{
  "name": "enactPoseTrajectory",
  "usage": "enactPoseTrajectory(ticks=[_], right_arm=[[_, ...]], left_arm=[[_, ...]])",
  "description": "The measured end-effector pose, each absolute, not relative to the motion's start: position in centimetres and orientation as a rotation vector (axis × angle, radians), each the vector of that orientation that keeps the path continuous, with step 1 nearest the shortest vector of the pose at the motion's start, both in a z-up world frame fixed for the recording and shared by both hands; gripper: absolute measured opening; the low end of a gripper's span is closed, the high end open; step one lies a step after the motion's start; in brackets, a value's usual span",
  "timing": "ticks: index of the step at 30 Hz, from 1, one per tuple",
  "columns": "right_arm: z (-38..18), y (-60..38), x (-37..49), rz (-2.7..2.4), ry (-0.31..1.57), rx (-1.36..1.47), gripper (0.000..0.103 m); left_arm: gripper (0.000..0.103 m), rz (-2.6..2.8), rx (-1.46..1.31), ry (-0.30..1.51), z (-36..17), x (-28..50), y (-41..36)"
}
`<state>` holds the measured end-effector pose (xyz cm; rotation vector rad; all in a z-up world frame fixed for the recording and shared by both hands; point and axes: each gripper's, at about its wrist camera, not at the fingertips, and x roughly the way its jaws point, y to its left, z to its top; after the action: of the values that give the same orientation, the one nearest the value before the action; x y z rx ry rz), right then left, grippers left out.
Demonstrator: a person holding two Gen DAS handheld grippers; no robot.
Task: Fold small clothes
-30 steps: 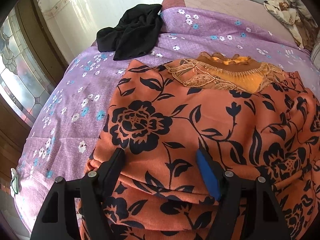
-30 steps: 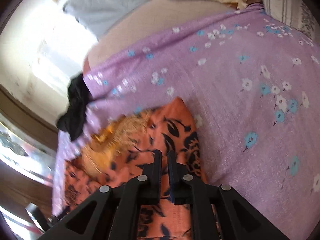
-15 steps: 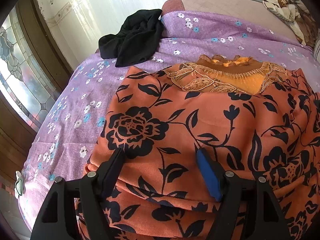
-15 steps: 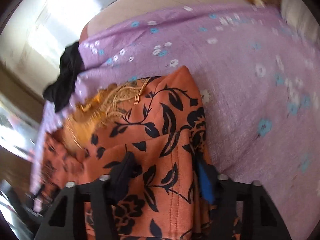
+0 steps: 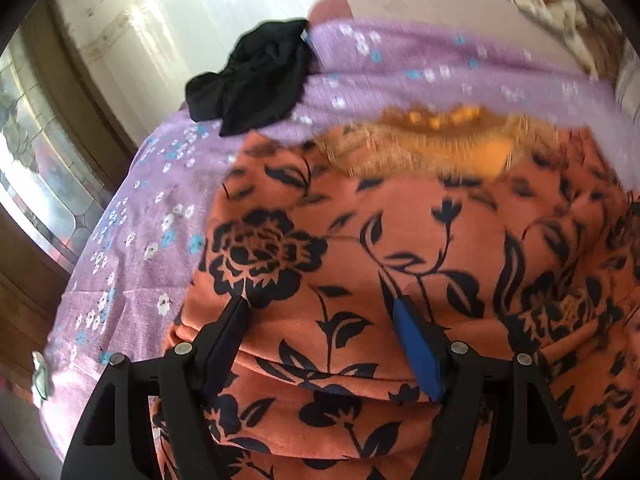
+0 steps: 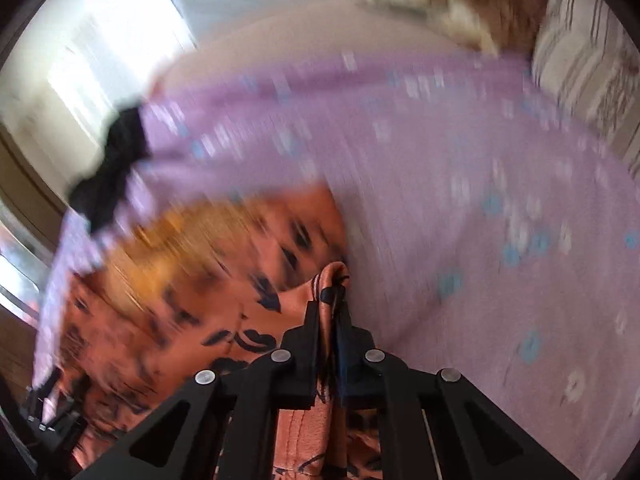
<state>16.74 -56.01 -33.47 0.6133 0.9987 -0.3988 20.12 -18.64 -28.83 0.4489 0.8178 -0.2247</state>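
Note:
An orange garment with black flowers lies spread on the purple flowered bed sheet. A mustard embroidered part shows at its far edge. My left gripper hovers open over the garment's near left side, and the cloth under it is not pinched. In the right wrist view, which is blurred, my right gripper is closing. A raised fold of the garment's right edge is squeezed between its jaws, and the rest of the garment spreads to the left.
A crumpled black garment lies at the far left corner of the bed, also visible as a dark shape. A striped pillow and a patterned cloth sit at the far right. A window is on the left.
The right gripper opened over the garment's right edge, then shut on a fold of it and dropped slightly. The left gripper stayed open in place.

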Motion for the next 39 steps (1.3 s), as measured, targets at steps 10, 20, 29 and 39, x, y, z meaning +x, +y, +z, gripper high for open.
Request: enactPoseTrajectory(ticks=[10,20,29,39], right_arm=[[-26.8,-57.4,15.1,-0.362,0.716,0.702,0.014],[-28.6,-46.7,19.9,0.066,0.88,0.575,0.014],[-30.1,-48.9,19.4,-0.023,0.9,0.646,0.013],[-30.6,-51.6,18.6,-0.079,0.882,0.745,0.024]], left_arm=[[0.075,-0.236,0.352,0.765,-26.5,19.9,-17.3],[0.075,-0.25,0.411,0.879,-28.4,20.6,-18.0],[0.075,-0.311,0.324,0.815,-26.5,19.8,-17.6],[0.078,-0.367,0.379,0.868,-27.6,19.4,-19.4]])
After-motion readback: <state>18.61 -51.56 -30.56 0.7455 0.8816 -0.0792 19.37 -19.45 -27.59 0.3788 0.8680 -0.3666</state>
